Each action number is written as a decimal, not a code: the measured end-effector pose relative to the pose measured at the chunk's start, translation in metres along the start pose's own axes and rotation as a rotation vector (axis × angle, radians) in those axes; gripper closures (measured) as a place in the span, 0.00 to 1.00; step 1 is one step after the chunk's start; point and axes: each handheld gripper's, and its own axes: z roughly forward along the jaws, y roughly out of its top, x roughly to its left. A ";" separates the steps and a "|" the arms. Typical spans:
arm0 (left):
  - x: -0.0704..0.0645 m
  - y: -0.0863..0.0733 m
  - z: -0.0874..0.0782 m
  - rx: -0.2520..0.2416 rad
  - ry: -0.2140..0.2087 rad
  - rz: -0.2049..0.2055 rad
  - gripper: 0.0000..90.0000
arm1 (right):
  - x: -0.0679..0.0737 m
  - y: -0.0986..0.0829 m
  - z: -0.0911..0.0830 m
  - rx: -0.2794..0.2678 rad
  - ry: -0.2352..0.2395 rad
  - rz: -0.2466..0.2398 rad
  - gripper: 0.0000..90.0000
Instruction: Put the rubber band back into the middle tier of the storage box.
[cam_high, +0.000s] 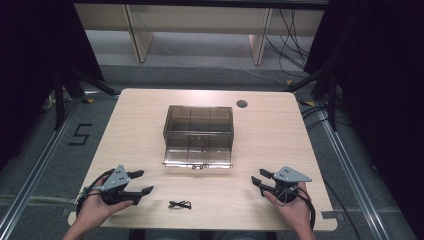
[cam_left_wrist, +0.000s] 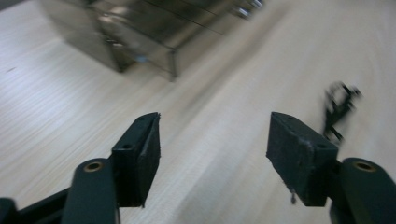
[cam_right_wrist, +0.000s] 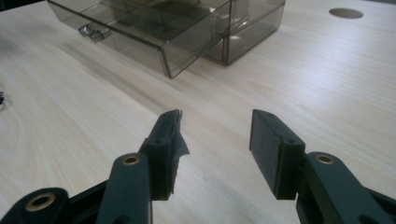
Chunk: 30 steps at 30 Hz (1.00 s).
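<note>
A smoky transparent box with a pulled-out drawer stands mid-table; its drawer front carries a small metal handle. The same box appears blurred in the left gripper view, and the box lies ahead in the right gripper view. A small black wiry item lies near the front edge, also blurred at the right as the wiry item. My left gripper is open at the front left, nothing between its jaws. My right gripper is open at the front right, empty too.
The wooden table has a round cable hole at the back right. Bare wood lies between the drawer and the front edge. Floor rails, cables and wooden furniture legs lie beyond the table.
</note>
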 end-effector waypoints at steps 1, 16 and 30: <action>0.000 0.000 0.000 0.000 0.000 0.000 0.40 | 0.000 0.000 0.000 0.000 0.000 0.000 0.60; -0.032 0.078 0.037 0.704 -0.344 0.433 0.56 | 0.004 0.001 0.000 0.061 0.004 -0.059 0.61; -0.053 0.092 0.076 0.787 -0.471 0.483 0.67 | 0.004 0.001 0.003 0.055 0.020 -0.073 0.61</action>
